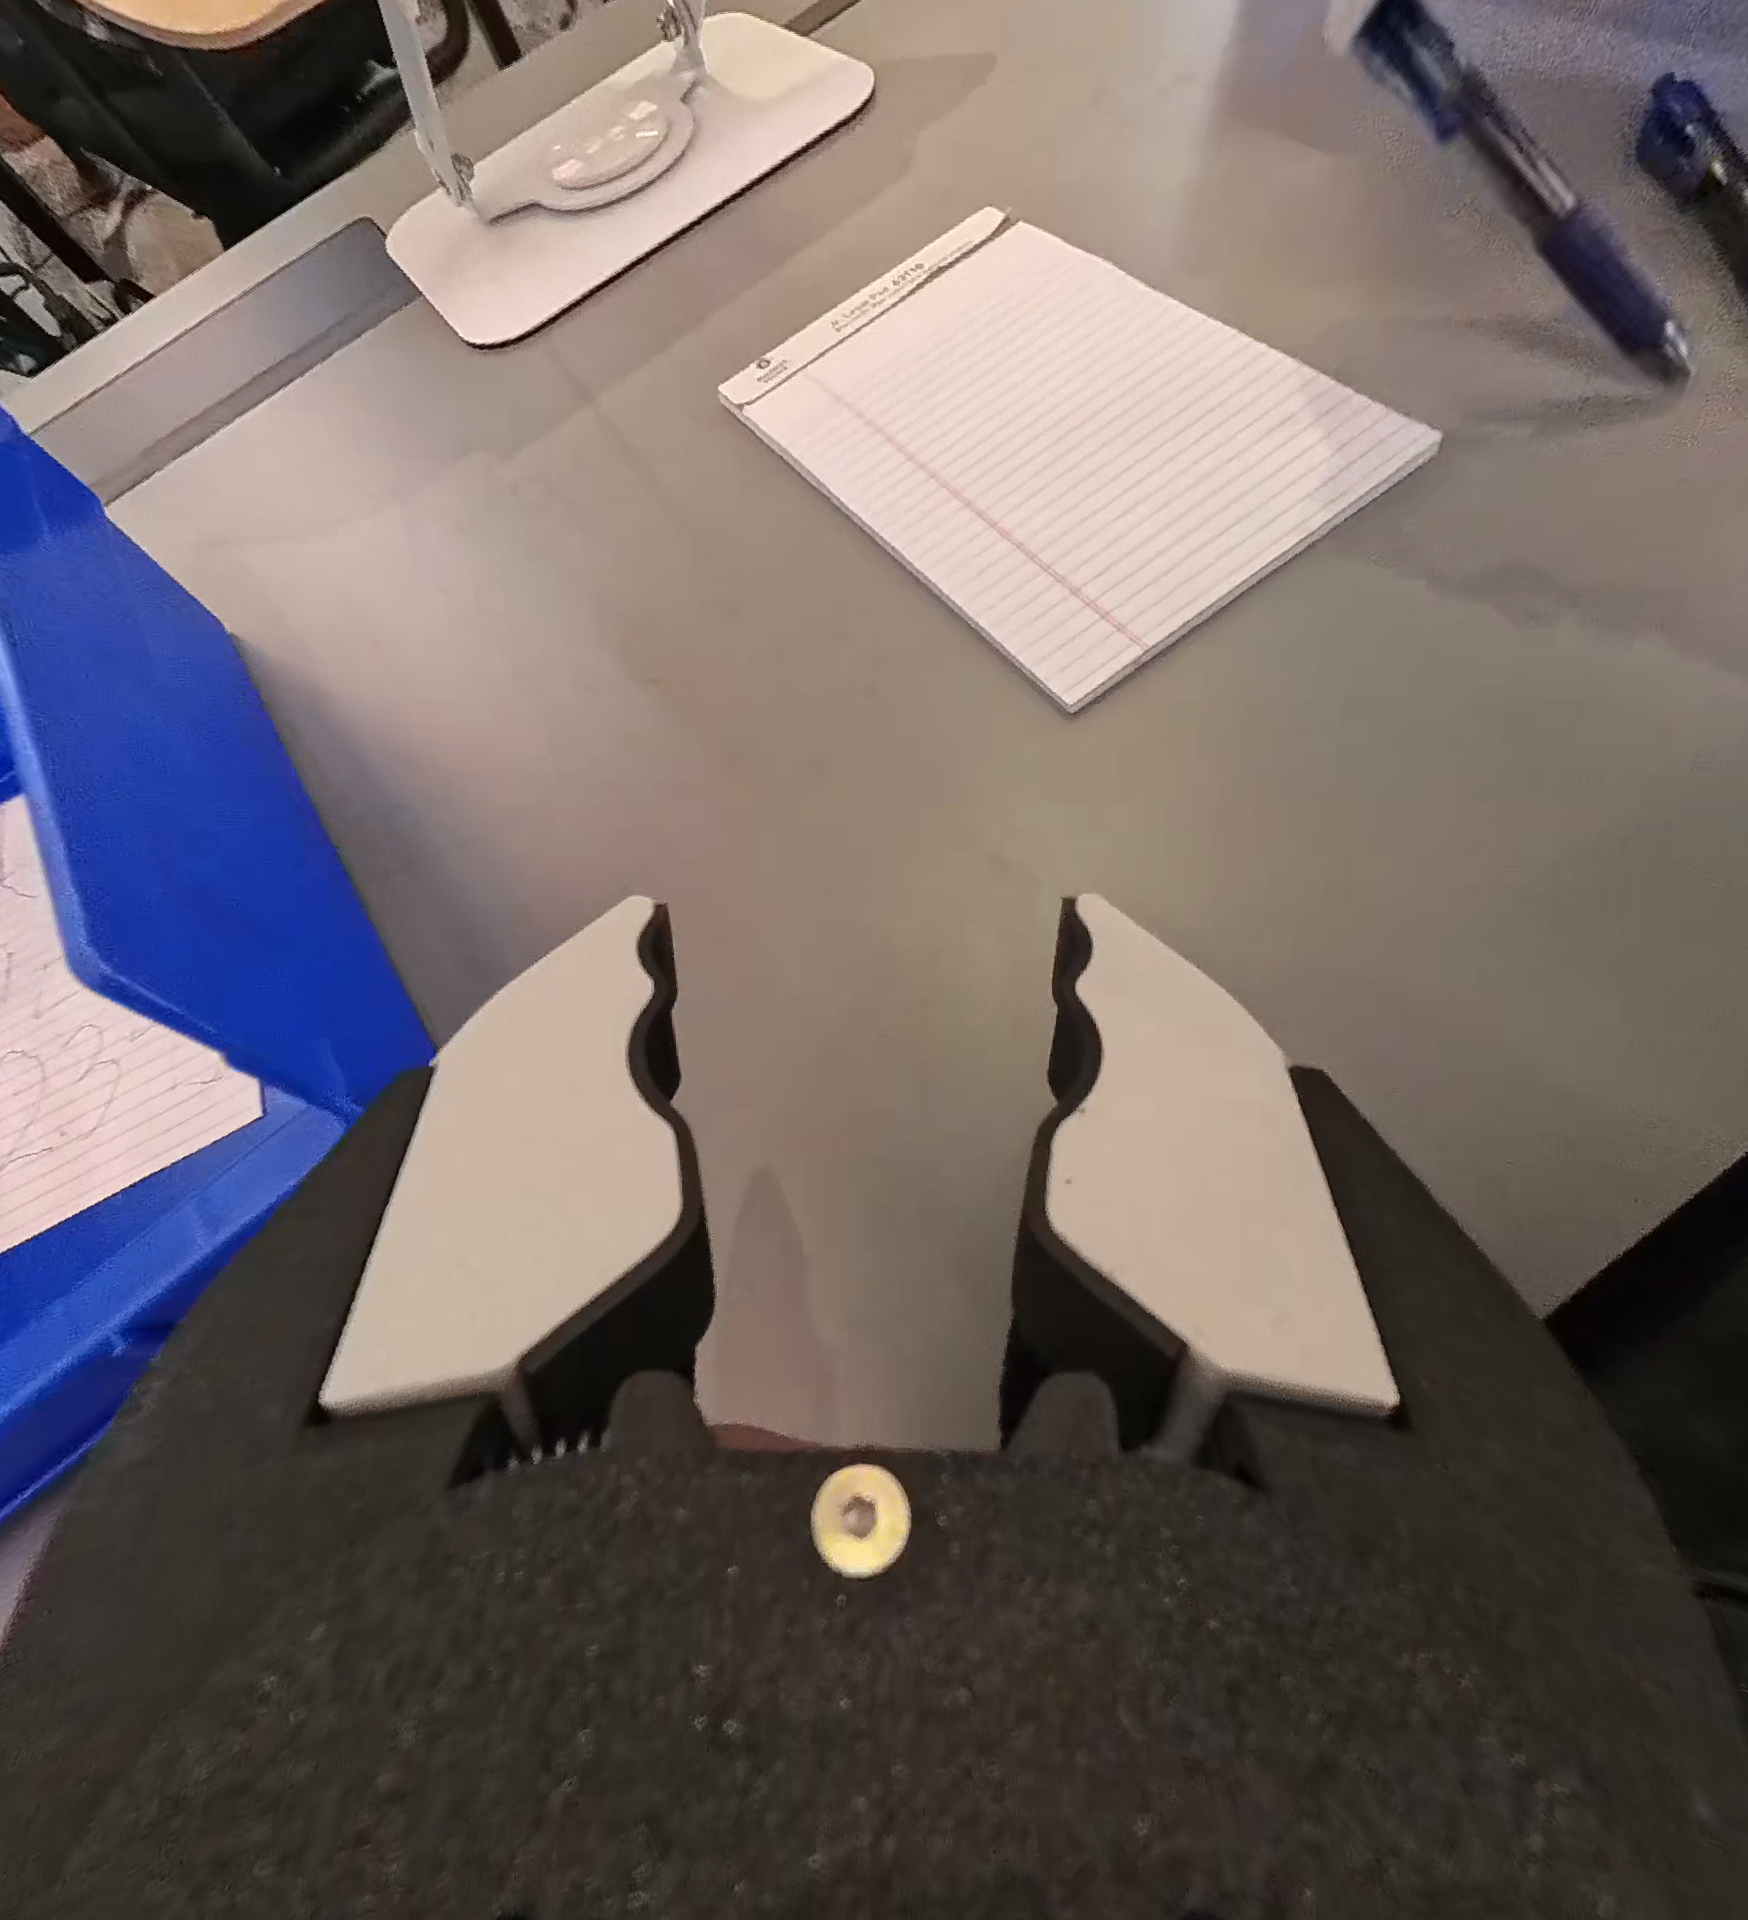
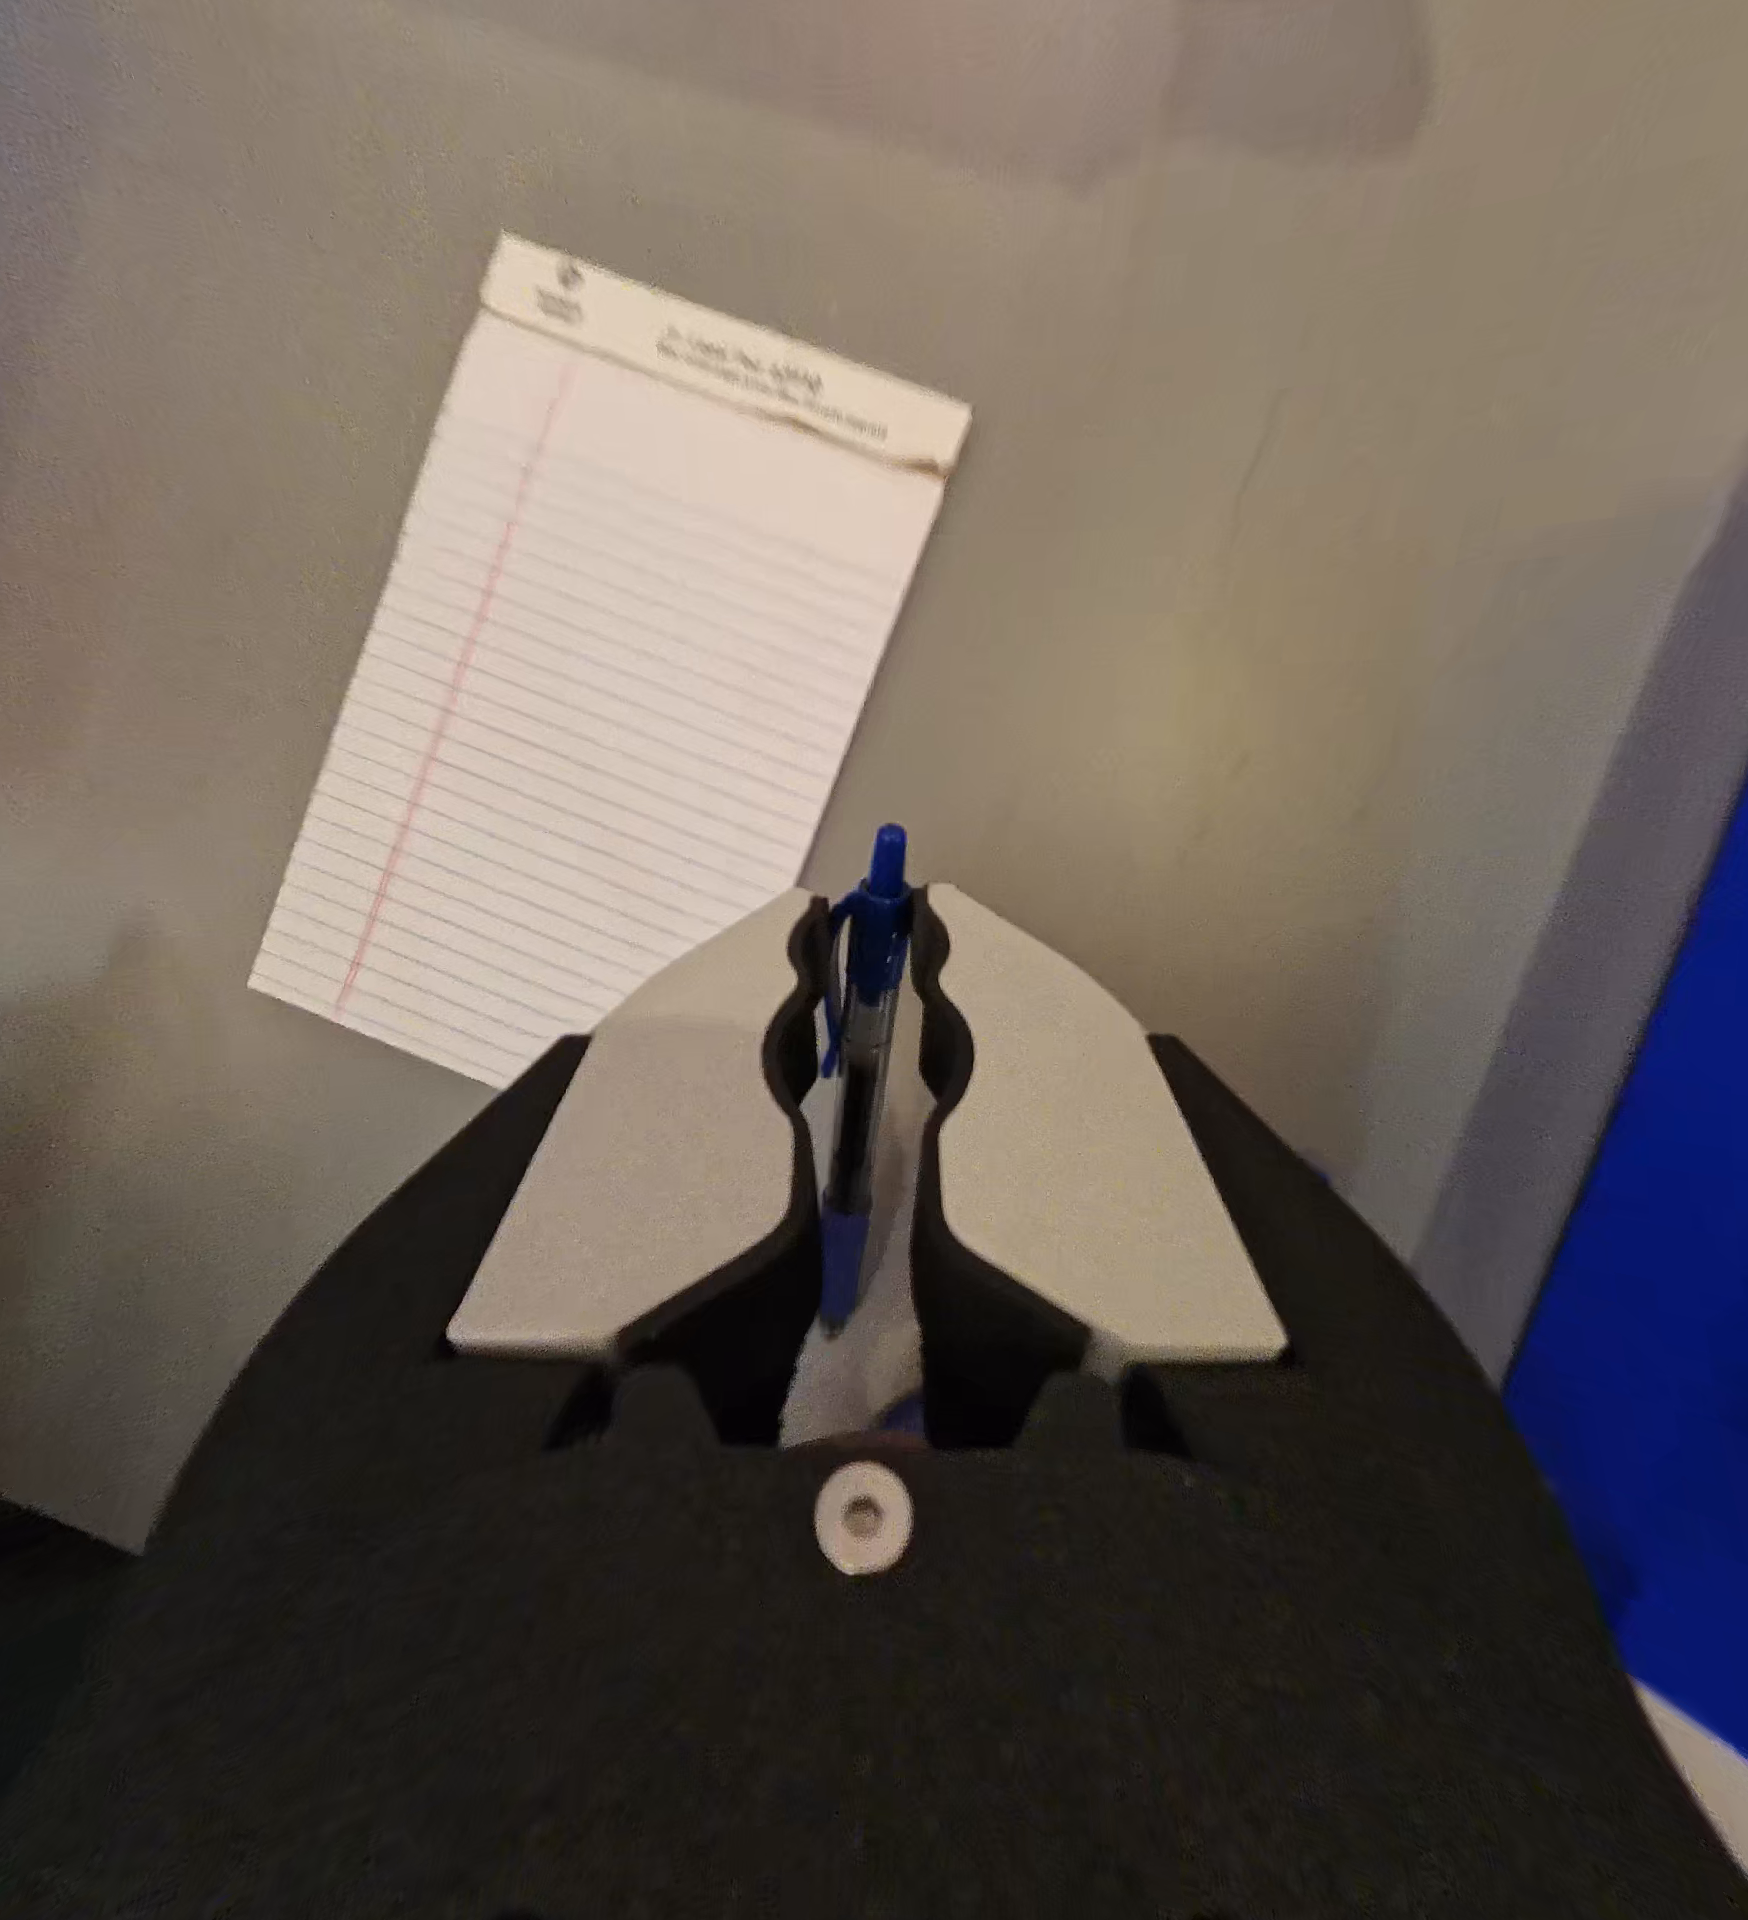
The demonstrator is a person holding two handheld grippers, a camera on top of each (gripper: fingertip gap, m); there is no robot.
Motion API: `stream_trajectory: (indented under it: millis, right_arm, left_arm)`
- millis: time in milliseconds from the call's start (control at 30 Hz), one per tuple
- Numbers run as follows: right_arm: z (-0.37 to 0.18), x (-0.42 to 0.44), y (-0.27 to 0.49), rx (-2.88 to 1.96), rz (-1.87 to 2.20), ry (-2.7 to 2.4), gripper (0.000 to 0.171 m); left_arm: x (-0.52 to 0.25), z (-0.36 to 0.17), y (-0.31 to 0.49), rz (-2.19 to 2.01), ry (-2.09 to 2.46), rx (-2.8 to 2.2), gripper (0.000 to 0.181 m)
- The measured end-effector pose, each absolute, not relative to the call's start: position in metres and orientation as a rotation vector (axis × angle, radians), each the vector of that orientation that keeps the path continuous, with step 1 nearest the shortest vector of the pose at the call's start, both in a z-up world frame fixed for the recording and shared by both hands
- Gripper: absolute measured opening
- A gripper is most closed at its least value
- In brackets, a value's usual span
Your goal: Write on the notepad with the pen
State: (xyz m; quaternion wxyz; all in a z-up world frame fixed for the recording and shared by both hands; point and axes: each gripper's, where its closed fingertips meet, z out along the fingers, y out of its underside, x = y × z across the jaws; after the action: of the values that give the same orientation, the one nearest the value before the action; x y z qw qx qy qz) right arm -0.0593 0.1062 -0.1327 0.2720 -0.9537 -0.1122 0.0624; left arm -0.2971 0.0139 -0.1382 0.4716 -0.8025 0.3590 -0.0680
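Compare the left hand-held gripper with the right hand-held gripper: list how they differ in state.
1. The left hand-held gripper is open and empty; the right hand-held gripper is shut on a blue pen.
2. The left one sits well short of the notepad, with bare table between; the right one's fingers overlap the notepad's lower edge in its view.
Both have grey fingers with black pads and face the blank lined notepad.
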Motion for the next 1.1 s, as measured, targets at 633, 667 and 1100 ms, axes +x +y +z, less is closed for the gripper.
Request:
stream_trajectory:
  millis: [633, 667, 1100]
  right_arm:
    - [0.024, -0.130, 0.071, -1.623, 0.936, -0.597, 0.015]
    - [0.029, -0.131, 0.067, -1.589, 0.954, -0.611, 0.015]
    - [0.030, -0.157, 0.038, -1.415, 1.134, -0.693, 0.014]
  left_arm:
    - [-0.270, -0.131, 0.007, -0.341, 0.879, -1.967, 0.069]
    - [-0.265, -0.123, 0.004, -0.417, 0.859, -1.961, 0.069]
    - [-0.191, -0.078, 0.000, -0.780, 1.083, -1.846, 0.061]
